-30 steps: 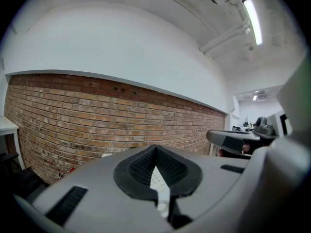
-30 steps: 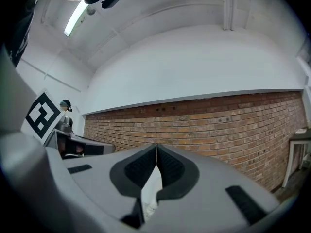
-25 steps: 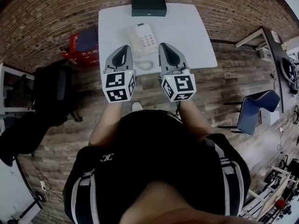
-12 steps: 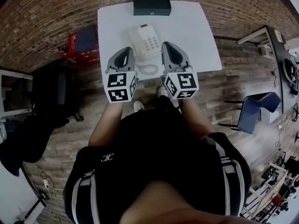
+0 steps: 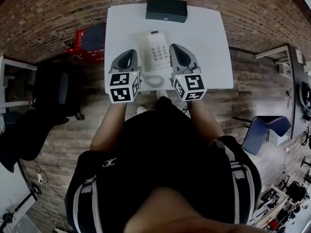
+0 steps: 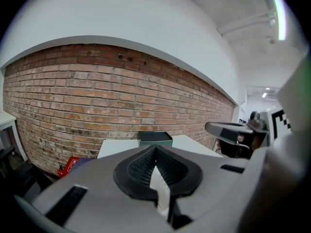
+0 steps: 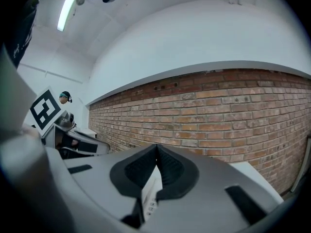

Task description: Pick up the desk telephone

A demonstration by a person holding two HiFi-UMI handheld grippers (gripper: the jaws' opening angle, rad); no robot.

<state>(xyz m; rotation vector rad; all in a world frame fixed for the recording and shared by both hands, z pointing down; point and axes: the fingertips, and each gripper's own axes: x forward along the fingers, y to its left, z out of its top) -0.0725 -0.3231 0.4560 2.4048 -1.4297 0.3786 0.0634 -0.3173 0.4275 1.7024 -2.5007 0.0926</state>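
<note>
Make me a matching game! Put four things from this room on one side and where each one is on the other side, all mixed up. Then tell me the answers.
Things:
1. white desk telephone with a keypad
2. dark rectangular box
3. red box
4. blue chair

Places:
A. on the floor, left of the white table
B. at the far edge of the table
C. in the middle of the table
D. on the floor, far off to the right

Right pairs: 1-C, 2-B, 3-A, 4-D.
</note>
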